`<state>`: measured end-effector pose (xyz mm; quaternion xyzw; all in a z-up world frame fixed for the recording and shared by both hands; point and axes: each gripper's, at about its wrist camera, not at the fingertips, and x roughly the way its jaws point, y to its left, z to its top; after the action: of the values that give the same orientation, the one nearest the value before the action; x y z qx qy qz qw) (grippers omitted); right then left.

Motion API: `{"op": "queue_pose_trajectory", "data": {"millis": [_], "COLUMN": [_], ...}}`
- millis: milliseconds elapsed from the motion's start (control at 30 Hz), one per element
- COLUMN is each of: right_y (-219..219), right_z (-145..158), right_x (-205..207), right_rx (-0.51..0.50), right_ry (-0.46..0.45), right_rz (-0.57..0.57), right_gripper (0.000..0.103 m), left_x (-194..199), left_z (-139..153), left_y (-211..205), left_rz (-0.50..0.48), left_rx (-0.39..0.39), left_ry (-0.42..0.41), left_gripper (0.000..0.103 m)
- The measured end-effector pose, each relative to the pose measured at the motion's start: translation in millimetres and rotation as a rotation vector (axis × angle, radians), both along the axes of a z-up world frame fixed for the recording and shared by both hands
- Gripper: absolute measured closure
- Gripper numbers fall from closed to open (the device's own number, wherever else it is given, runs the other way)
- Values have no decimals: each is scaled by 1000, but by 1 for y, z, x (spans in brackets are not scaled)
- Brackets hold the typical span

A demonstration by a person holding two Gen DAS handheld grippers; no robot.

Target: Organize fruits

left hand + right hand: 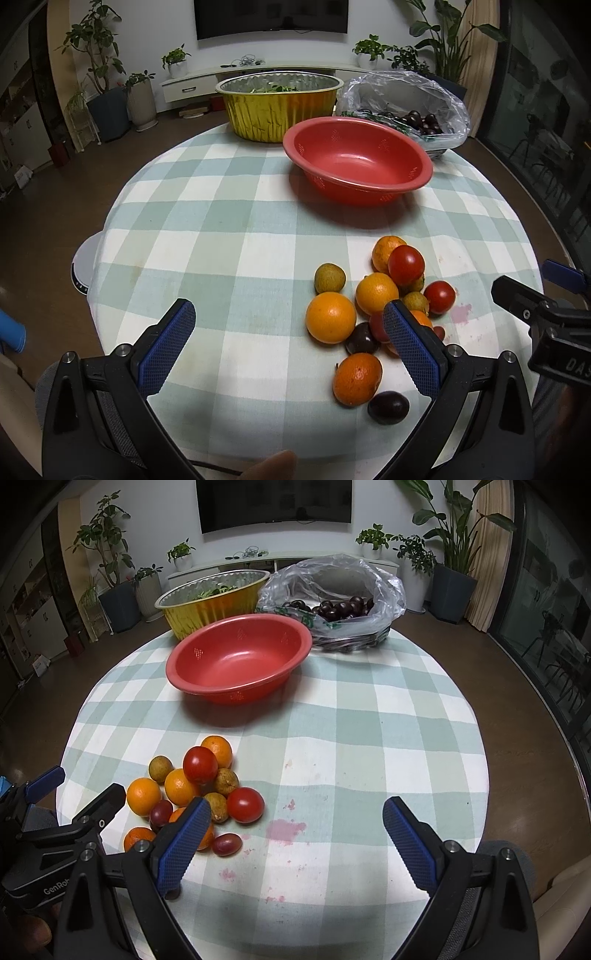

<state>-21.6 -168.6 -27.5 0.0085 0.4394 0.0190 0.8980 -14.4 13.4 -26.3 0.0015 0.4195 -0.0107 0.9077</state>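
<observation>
A heap of fruit lies on the checked tablecloth: oranges [330,317] [143,796], red tomatoes [405,264] [245,804], small greenish-brown fruits [330,278] [160,769] and dark plums [388,407] [226,844]. Behind it sits an empty red bowl [369,162] [236,657]. My left gripper [288,325] hovers open just left of the heap, its right finger covering part of it. My right gripper [295,823] is open over bare cloth to the right of the heap, holding nothing.
A gold foil basin [277,107] [210,598] with greens stands at the back. Beside it is a plastic bag of dark cherries [417,118] [340,605]. Pink stains [284,830] mark the cloth. The round table's edge curves close on both sides.
</observation>
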Motion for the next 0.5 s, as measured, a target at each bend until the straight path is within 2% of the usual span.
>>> {"op": "queue_pose_trajectory", "data": {"millis": [67,167,233,333,433,500], "right_y": [-2,-7,-9,-10,-9,-8], "right_z": [0,-1,-1,-5,-14,-20], "right_x": [-2,-1,-2,-5,-8,-11], "right_rx": [1,21,34,47,51,61], "right_ry": [0,1,-4,-7,-2,11], "right_rz": [5,24,46,95,136,173], "right_gripper": [7,7,7,7,7,7], "left_x": [-4,-12,-19,-34,-41,-43], "left_z": [0,-2,-4,-3,-13,-23], "left_y": [3,8,10,5,-6,-11], "left_rz": [-21,-118,-154,-202,-256,-256], "left_rx": [-20,-106,-127,-49,10,22], "left_ry": [-8,-12,-21,-67,12,69], "left_gripper": [0,0,0,0,0,0]}}
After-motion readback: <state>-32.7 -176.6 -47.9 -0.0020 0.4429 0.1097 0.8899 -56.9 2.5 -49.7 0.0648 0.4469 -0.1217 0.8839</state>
